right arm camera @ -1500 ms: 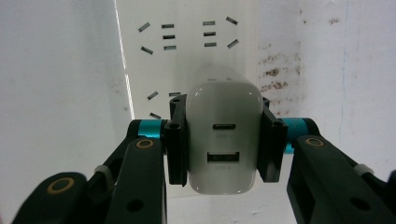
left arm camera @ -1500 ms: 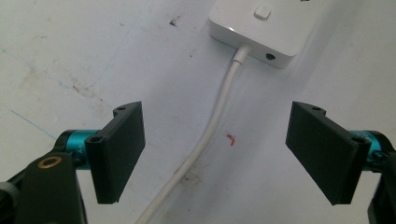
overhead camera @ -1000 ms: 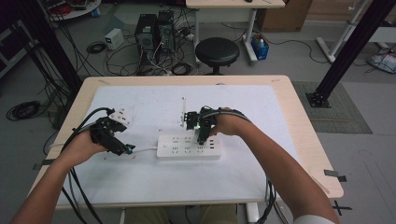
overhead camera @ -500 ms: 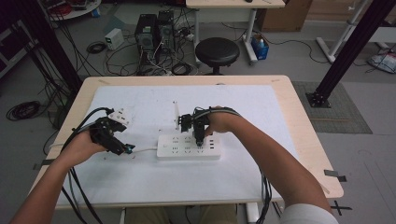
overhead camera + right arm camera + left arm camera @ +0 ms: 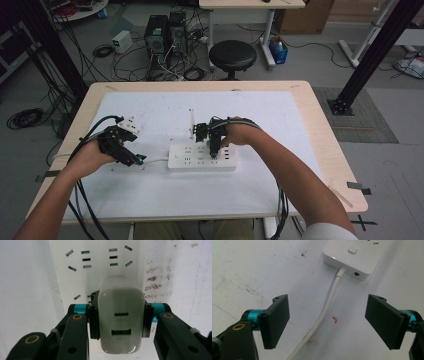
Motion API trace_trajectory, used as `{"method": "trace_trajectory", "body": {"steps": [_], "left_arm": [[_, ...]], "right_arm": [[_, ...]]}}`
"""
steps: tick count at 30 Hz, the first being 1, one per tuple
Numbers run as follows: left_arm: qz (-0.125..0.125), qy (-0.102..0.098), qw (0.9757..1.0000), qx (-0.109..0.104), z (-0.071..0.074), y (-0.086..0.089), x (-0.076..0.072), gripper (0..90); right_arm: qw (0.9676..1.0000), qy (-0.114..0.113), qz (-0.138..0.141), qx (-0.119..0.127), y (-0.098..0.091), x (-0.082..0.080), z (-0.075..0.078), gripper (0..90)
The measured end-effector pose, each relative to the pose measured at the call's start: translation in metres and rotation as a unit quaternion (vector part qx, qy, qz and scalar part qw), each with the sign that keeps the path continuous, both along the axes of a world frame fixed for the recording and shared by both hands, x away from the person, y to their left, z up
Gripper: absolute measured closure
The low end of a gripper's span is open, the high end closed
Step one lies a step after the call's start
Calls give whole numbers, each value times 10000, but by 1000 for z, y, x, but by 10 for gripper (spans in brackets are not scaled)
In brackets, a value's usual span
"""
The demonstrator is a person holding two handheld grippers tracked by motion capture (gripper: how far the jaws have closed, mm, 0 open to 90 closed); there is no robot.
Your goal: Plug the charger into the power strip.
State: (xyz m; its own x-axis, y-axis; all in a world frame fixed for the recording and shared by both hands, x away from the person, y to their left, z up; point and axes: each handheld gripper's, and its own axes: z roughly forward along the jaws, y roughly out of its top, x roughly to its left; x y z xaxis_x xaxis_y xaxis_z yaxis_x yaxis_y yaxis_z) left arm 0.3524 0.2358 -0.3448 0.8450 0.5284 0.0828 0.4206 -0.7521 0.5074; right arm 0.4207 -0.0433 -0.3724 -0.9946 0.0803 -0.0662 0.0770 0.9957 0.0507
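Note:
A white power strip (image 5: 202, 157) lies on the white mat, its cord (image 5: 324, 315) running off to the left. My right gripper (image 5: 120, 315) is shut on a white USB charger (image 5: 121, 320), which I hold just above the strip's sockets (image 5: 86, 259). In the high view this gripper (image 5: 214, 145) points down onto the strip. My left gripper (image 5: 131, 157) rests left of the strip. Its jaws stand wide apart on either side of the cord, and the strip's end with a square button (image 5: 352, 250) lies ahead of them.
A small white adapter (image 5: 129, 123) lies on the mat behind my left hand. A thin white stick (image 5: 192, 120) lies behind the strip. The wooden table (image 5: 320, 125) carries the mat. A black stool (image 5: 232, 54) and computer gear stand on the floor beyond.
My right gripper has shifted slightly left along the strip and lowered with the charger. The left hand has stayed in place.

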Motion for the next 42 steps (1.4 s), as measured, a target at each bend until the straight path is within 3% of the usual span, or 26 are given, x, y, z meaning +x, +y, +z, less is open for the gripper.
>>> {"method": "trace_trajectory", "body": {"steps": [1, 3, 5, 6, 7, 10, 13, 14, 16, 17, 21, 23, 27, 30, 32, 34, 37, 42], "left_arm": [[1, -7, 10000, 12, 0, 0, 0, 198], [9, -6, 10000, 25, 1, 1, -1, 198], [1, -17, 10000, 17, 2, 2, -1, 198], [21, -21, 10000, -15, 2, 2, -1, 198], [37, -43, 10000, -31, 3, 2, -2, 198], [23, -48, 10000, -76, 4, 0, -3, 198], [-22, -42, 10000, -31, 4, -1, -5, 198], [-39, -51, 10000, -26, 4, -2, -5, 198], [-60, -48, 10000, -15, 4, -4, -6, 198], [-60, -46, 10000, -30, 5, -4, -7, 198], [-89, -61, 9999, -28, 7, -6, -7, 198], [-85, -81, 9999, -32, 8, -7, -9, 198], [-114, -100, 9999, -19, 12, -8, -10, 198], [-117, -147, 9998, -36, 15, -9, -11, 198], [-123, -188, 9997, -41, 18, -9, -12, 198], [-104, -207, 9997, -83, 19, -11, -14, 198], [-120, -233, 9996, -84, 20, -13, -17, 198], [-119, -238, 9996, -78, 20, -15, -22, 198]], "right_arm": [[9998, -37, -83, 165, -4, -2, 0, 580], [9979, -17, -387, 517, -13, -3, 1, 357], [9956, -55, -510, 785, -20, -2, 6, 261], [9935, -23, -709, 889, -24, -2, 10, 211], [9915, 12, -863, 973, -27, -2, 14, 211], [9857, -148, -844, 1447, -35, -3, 28, 144], [9769, -252, -1234, 1726, -39, -3, 38, 126], [9755, -236, -1309, 1751, -39, -3, 42, 125], [9762, -319, -1189, 1788, -40, -8, 48, 121], [9785, -403, -1139, 1669, -40, -12, 52, 95], [9813, -685, -1157, 1376, -41, -18, 61, 6], [9793, -694, -1378, 1308, -45, -19, 65, 6], [9759, -965, -1542, 1202, -59, -26, 71, 7], [9745, -966, -1633, 1201, -74, -31, 76, 7], [9757, -724, -1596, 1313, -86, -36, 78, 7], [9729, -618, -1715, 1423, -98, -40, 78, 7], [9701, -753, -1865, 1360, -117, -49, 78, 7], [9609, -793, -2173, 1523, -145, -57, 81, 7]]}}
